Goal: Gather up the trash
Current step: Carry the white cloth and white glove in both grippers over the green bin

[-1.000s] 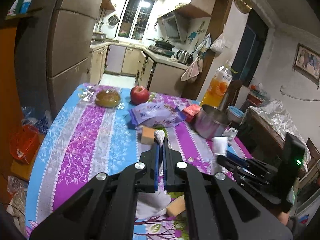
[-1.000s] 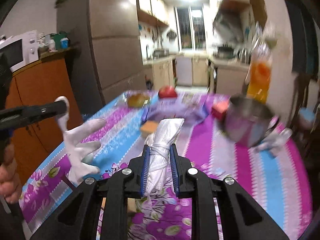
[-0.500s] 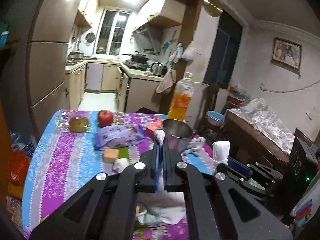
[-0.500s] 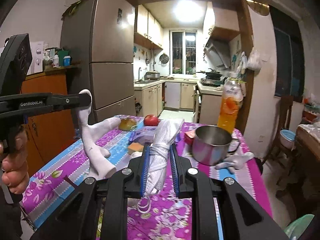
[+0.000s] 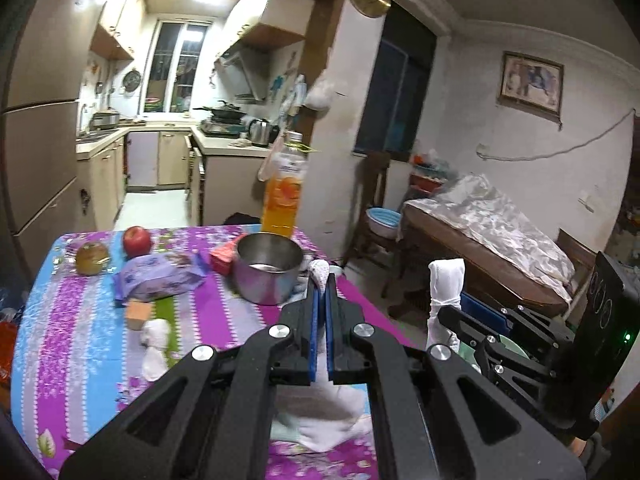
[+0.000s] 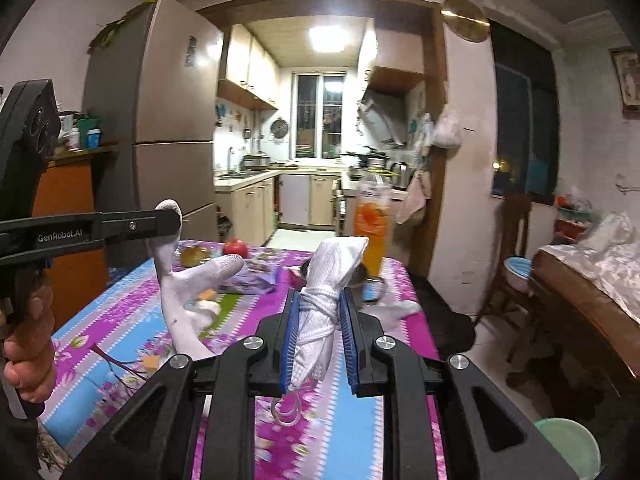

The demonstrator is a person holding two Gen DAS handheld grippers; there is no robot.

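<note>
Table with a purple, blue and white flowered cloth, bearing a steel pot, a purple snack packet and a red apple at its far end. Left gripper: jaws closed on one finger of a white knitted glove; the glove hangs below the fingers, above the table's near left. Right gripper: jaws clamp a white cloth bundle tied with string between the blue pads, its top protruding beyond the fingertips.
</note>
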